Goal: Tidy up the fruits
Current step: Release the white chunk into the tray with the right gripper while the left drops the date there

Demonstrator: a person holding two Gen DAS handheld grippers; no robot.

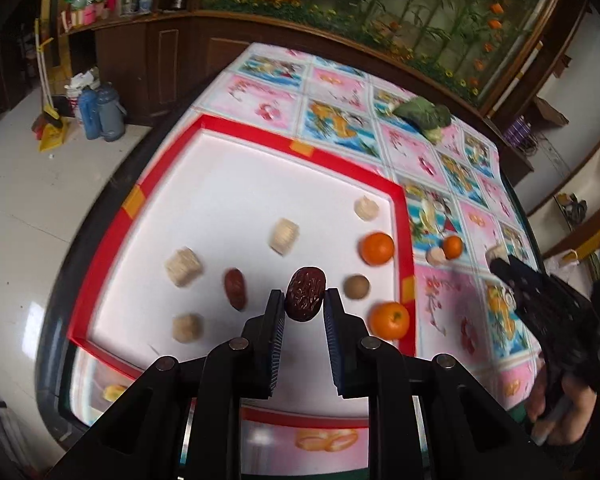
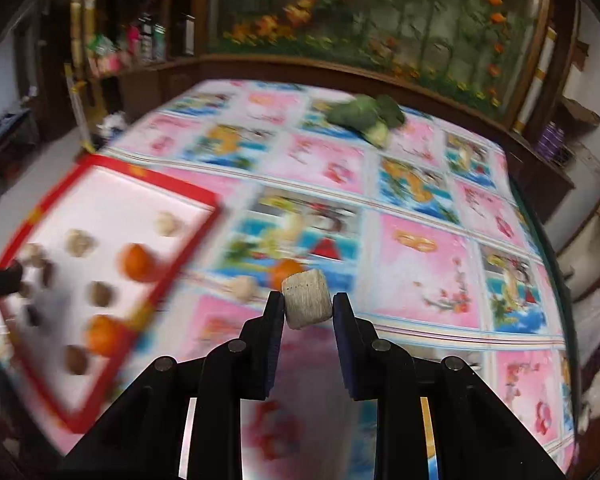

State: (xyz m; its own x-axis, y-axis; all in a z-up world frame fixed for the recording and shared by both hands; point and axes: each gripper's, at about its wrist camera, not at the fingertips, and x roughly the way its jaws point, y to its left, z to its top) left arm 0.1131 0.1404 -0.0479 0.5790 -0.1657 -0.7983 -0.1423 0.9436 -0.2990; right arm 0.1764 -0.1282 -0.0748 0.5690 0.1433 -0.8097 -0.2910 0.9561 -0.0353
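My left gripper (image 1: 304,300) is shut on a dark red date (image 1: 305,294), held above the white tray with a red rim (image 1: 300,152). On the tray lie several beige corn-like chunks (image 1: 183,267), another red date (image 1: 235,288), two oranges (image 1: 377,248), and a brown round fruit (image 1: 356,287). My right gripper (image 2: 307,302) is shut on a beige chunk (image 2: 307,299) above the patterned tablecloth, right of the tray (image 2: 32,216). A small orange (image 2: 286,272) and a beige piece (image 2: 242,287) lie on the cloth just beyond it.
A green broccoli (image 1: 422,114) lies at the far side of the table; it also shows in the right wrist view (image 2: 366,116). A wooden cabinet and a flower mural stand behind. Thermoses (image 1: 100,112) stand on the floor at left.
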